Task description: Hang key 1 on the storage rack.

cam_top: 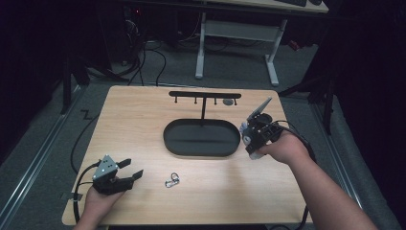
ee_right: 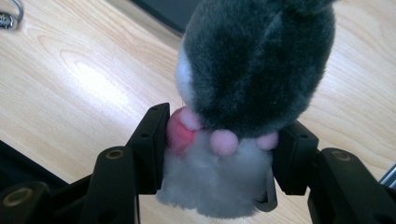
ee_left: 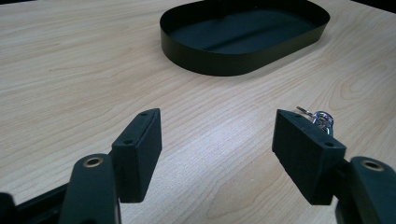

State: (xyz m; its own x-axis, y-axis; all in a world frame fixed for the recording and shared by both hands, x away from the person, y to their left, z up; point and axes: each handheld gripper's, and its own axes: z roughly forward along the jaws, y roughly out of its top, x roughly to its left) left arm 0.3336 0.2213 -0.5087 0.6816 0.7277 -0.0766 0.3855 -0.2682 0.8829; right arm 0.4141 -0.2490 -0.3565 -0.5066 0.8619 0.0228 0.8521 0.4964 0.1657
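a pale wood-grain table is seen bearing a smooth black oval tray. a fuzzy grey-and-white plush toy is clamped by the right gripper, its top cropped. the left gripper is spread wide near a half-hidden metal clasp.

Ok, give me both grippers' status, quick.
Left gripper: open, nothing between its jaws, over the table near the key ring.
Right gripper: shut on the grey-and-white plush toy.

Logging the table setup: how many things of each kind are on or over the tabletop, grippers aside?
Black oval metal tray with T-shaped hook stand: 1
Small silver metal key-ring clip: 1
Grey-and-white plush toy with pink paws: 1
Total: 3
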